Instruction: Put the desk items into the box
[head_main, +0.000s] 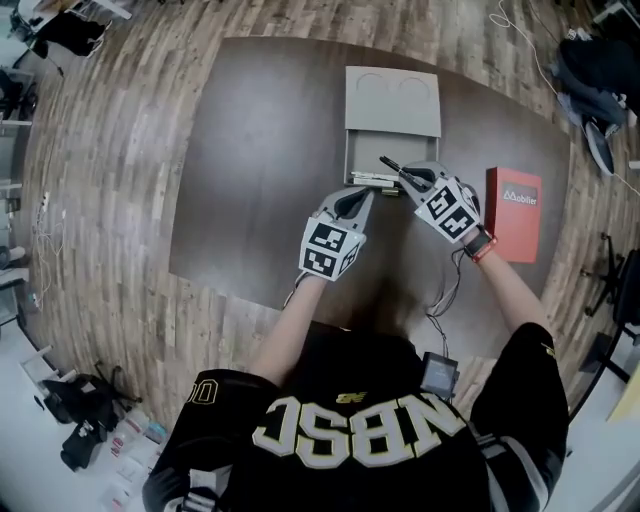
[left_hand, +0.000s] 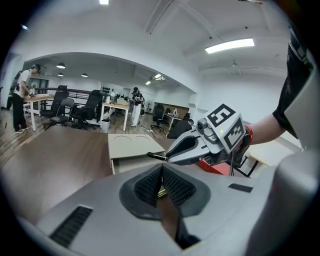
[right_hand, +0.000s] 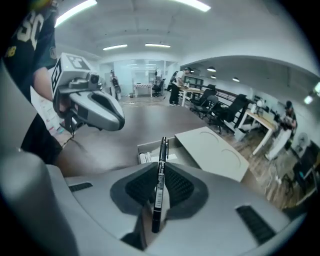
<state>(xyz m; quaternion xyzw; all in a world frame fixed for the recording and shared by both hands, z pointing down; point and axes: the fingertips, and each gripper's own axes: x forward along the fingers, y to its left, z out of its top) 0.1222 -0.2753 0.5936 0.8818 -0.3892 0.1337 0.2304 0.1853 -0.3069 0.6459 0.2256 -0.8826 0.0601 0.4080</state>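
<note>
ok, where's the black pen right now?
The slim black pen is clamped in the right tool, mid-table in the head view, its tip over the open grey box beside the left tool.

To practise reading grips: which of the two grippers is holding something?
The right gripper: it clamps a black pen pointing toward the box. The left gripper is shut on nothing.

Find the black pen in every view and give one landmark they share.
Head view: pen centre, sticking up-left from the right claw, over the box.
Left gripper view: centre, its tip pokes left from that claw.
Right gripper view: centre, upright between the pads.
Shared landmark: the grey box lid with two circles.
</note>
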